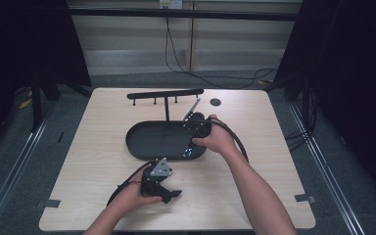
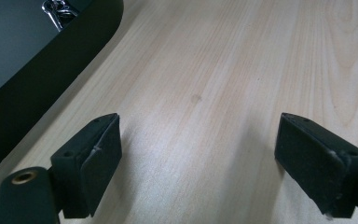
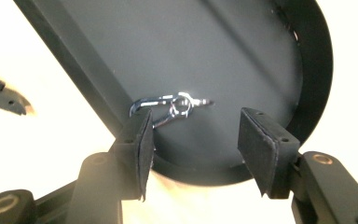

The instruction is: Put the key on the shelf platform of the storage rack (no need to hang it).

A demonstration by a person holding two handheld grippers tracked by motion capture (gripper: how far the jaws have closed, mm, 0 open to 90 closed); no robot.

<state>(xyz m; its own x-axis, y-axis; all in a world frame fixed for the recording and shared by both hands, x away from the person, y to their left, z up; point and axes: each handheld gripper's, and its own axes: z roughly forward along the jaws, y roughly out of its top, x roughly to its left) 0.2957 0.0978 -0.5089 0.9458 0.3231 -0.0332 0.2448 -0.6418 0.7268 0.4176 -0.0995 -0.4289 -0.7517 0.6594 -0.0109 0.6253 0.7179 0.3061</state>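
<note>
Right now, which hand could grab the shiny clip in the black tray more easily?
Probably the right. The right gripper hangs open over the tray, the metal clip just past its jaws. The left gripper sits open over bare table, beside the tray.

A light wooden worktop (image 1: 98, 147) stands on grey floor (image 1: 10, 161); cables (image 1: 186, 68) trail behind it, against a pale wall (image 1: 132, 39).

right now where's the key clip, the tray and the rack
key clip (image 3: 168, 109), right gripper view, on its silver loop
tray (image 1: 149, 139), high view, on its bare floor
rack (image 1: 164, 94), high view, on its top bar
</note>
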